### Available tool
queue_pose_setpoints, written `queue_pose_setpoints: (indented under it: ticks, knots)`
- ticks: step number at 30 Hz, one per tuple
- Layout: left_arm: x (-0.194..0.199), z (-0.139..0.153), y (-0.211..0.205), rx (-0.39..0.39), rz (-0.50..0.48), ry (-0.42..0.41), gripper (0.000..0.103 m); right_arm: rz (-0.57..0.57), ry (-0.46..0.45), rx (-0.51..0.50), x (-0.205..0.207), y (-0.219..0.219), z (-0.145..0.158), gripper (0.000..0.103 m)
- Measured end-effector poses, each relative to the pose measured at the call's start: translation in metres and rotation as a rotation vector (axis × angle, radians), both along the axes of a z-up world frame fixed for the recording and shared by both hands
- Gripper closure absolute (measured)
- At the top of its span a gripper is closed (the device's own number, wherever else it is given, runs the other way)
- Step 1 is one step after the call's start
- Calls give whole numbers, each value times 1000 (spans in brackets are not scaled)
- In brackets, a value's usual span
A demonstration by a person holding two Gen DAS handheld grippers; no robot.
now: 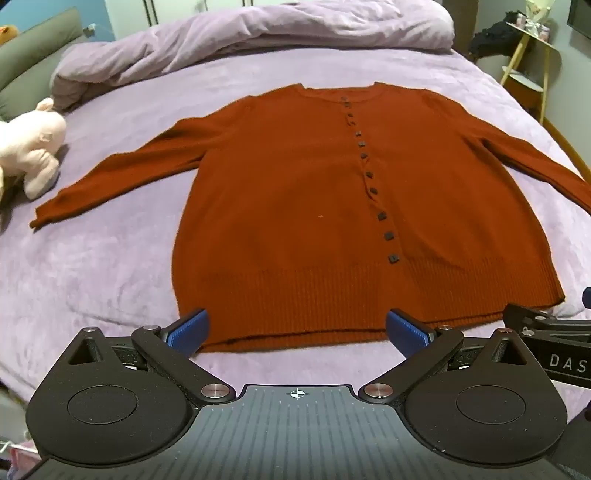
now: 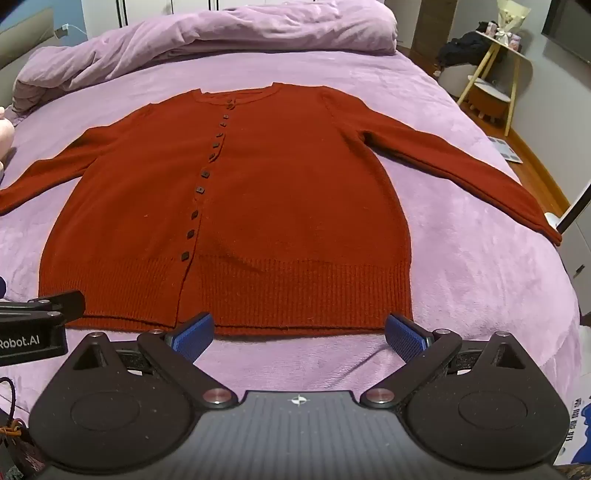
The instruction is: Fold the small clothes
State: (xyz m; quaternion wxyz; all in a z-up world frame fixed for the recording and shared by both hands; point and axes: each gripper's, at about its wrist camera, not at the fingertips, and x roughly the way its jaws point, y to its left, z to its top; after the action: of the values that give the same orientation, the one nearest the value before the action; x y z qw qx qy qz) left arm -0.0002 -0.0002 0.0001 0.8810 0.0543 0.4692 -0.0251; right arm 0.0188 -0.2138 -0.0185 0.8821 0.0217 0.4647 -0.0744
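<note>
Rust-red cardigan (image 1: 295, 206) lies flat, front up, on the bed (image 1: 110, 266) w/ lilac cover, collar at far end, ribbed hem at near edge, both sleeves spread out to left & right. Dark square buttons (image 1: 369, 173) run down the middle, all done up as far as I can tell. Left claw (image 1: 297, 332) hovers just over the near hem, blue pads (image 1: 190, 328) spread wide, nothing between them; the pads overlap the hem in view, contact can't be told. Right claw (image 2: 299, 334) likewise wide & empty, near the hem's right half, pads over bare cover just short of the hem. Bunched lilac duvet (image 1: 240, 33) at far end of bed. Pink plush toy (image 1: 31, 147) at left, close to the left sleeve cuff. Yellow-legged side stand (image 2: 495, 70) far right, off the bed.
</note>
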Motion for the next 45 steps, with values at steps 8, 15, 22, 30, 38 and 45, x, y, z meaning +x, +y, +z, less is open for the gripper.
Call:
queue_pose_setpoints:
  ticks: [8, 15, 22, 30, 38, 45]
  knots:
    - [-1, -3, -2, 0, 5, 11, 0, -4, -4, -6, -1, 0, 5, 4]
    - [0, -4, 0, -7, 7, 21, 0, -4, -7, -4, 1, 1, 2, 4]
    - [2, -6, 3, -13, 10, 28, 0, -4, -4, -2, 0, 0, 2, 4]
    - [2, -5, 3, -20, 11, 33, 0, -1, -8, 0, 0, 0, 0, 4]
    - [3, -5, 2, -24, 10, 40, 0, -1, -8, -3, 0, 0, 0, 4]
    - [4, -6, 3, -32, 17, 46, 0, -1, -9, -5, 0, 0, 0, 4]
